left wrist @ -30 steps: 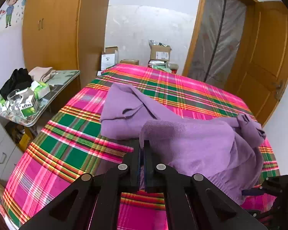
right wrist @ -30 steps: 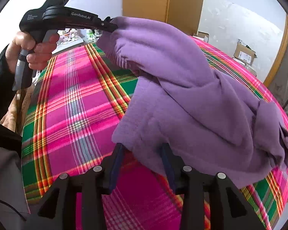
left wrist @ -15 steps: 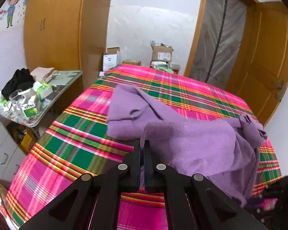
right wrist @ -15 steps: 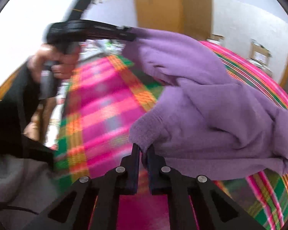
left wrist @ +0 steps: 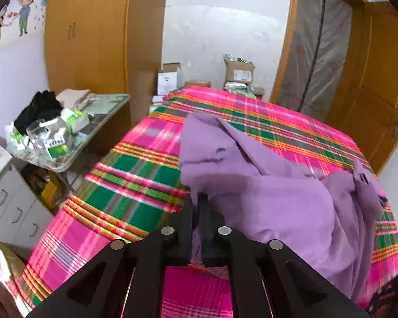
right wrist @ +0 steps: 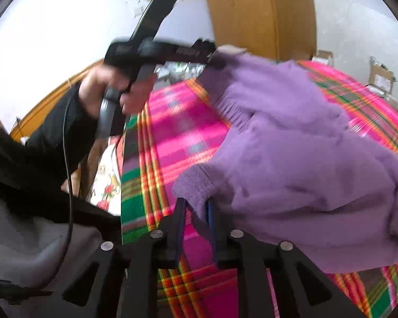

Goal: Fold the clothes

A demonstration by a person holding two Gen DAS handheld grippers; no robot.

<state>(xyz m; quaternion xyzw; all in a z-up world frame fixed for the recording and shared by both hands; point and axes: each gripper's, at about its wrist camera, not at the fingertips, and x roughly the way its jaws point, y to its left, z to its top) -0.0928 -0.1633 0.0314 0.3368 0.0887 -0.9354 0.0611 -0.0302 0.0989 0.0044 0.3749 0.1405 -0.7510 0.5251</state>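
Looking along the left tool [left wrist: 199,206], its two fingers are clenched on a thick hem of the purple garment [left wrist: 273,201], with only a sliver of cloth showing between them. From that pinch the fabric is held up off the plaid bed [left wrist: 135,185] and falls away to the right in loose, uneven drapes, one part lying flat on the bedspread further back. A cluttered desk [left wrist: 98,122] stands beside the bed at the left.

In the right wrist view, the right tool [right wrist: 195,209] grips a ribbed edge of the same garment, its jaws closed with a fold of cloth bunched between them. Across the frame a hand [right wrist: 111,92] holds the other tool's handle, which bites the garment's far corner up high. The cloth sags between the two pinches.

As I judge it, doing this step well means drawing the two held points apart until the edge between them runs straight, keeping them level, then lowering the garment flat onto the bed so no layer stays tucked under.
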